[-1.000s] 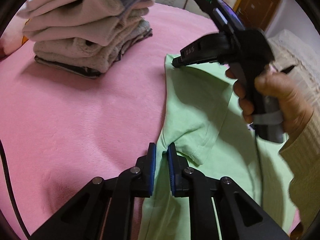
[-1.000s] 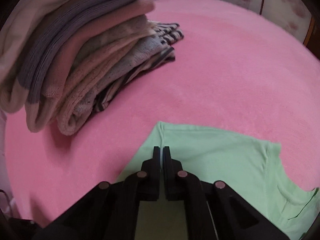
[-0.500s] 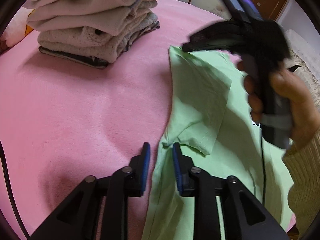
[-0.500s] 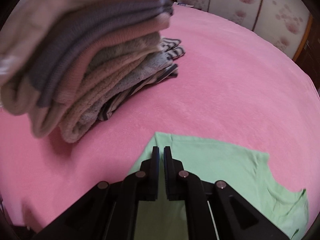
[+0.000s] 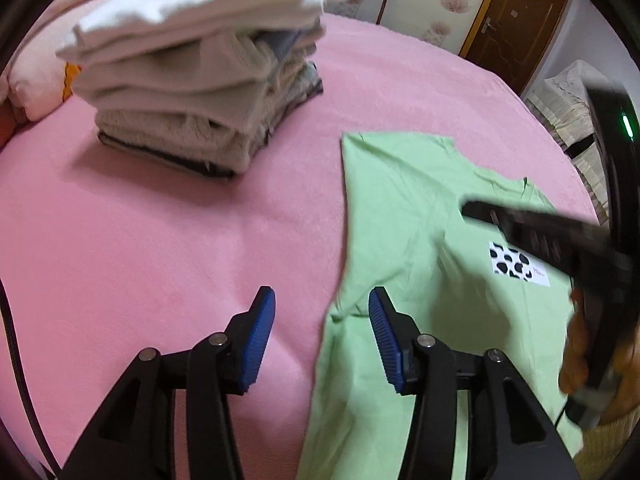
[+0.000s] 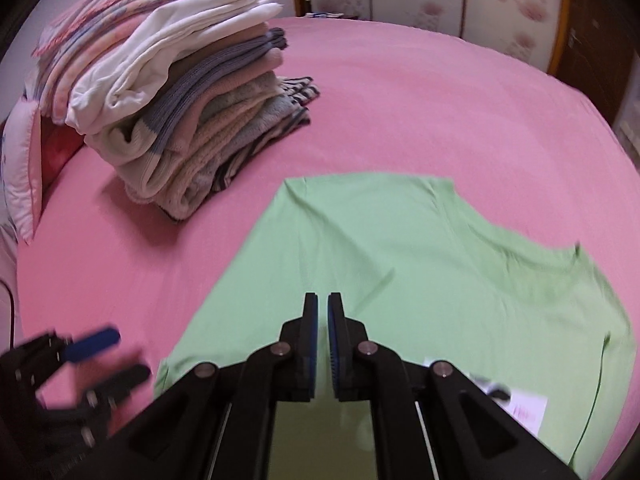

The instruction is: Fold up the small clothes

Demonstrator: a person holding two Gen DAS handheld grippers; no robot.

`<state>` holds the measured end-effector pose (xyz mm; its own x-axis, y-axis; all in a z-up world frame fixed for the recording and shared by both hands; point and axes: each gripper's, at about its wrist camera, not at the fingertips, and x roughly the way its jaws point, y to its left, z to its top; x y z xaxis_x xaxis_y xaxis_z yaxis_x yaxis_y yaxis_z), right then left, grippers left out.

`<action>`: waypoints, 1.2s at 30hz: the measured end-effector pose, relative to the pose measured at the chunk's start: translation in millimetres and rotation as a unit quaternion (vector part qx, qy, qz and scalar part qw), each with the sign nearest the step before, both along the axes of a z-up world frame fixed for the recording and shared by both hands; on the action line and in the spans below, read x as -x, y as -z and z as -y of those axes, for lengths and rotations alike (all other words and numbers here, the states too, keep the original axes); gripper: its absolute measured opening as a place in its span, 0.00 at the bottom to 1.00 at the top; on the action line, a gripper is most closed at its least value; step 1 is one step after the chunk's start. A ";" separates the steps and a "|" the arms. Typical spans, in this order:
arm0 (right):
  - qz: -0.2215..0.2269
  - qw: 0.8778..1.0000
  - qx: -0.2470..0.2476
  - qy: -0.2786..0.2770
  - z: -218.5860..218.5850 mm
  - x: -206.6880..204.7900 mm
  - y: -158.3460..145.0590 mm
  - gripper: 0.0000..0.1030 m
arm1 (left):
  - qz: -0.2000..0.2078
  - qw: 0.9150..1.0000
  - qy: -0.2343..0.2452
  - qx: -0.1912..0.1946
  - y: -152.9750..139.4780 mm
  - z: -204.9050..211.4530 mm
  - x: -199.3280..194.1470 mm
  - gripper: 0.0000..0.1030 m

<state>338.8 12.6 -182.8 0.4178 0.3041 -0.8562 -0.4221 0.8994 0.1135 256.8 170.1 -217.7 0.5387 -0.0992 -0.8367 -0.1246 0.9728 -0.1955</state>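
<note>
Pink bed (image 5: 160, 240); shirt label (image 5: 520, 264) unreadable.

No legible text; illegible pink scrawl on green shirt's (image 5: 404, 216) patch (image 5: 519, 264)

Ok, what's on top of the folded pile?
A white garment tops the pile, over a grey-blue knit and beige layers. A striped piece sits at the bottom. What's folded inside the layers is hidden.
</note>
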 end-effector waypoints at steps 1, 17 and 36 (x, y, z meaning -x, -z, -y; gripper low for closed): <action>-0.003 1.000 -0.008 0.004 4.3 6.2 1.0 0.05 | 0.003 1.000 -0.003 -0.003 -3.4 -3.4 -0.7 0.46; -0.063 0.995 -0.073 0.020 14.6 64.7 43.6 0.05 | -0.014 0.998 0.052 -0.017 16.9 26.8 -67.6 0.46; -0.031 0.992 -0.090 0.084 32.0 -23.1 41.5 0.05 | -0.008 0.994 0.040 -0.101 52.6 41.5 -164.3 0.08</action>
<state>361.9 -19.4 -224.3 0.4241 0.3852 -0.8196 -0.2559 0.9191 0.2995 421.1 128.6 -270.4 0.5230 0.0288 -0.8518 -0.0457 0.9989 0.0057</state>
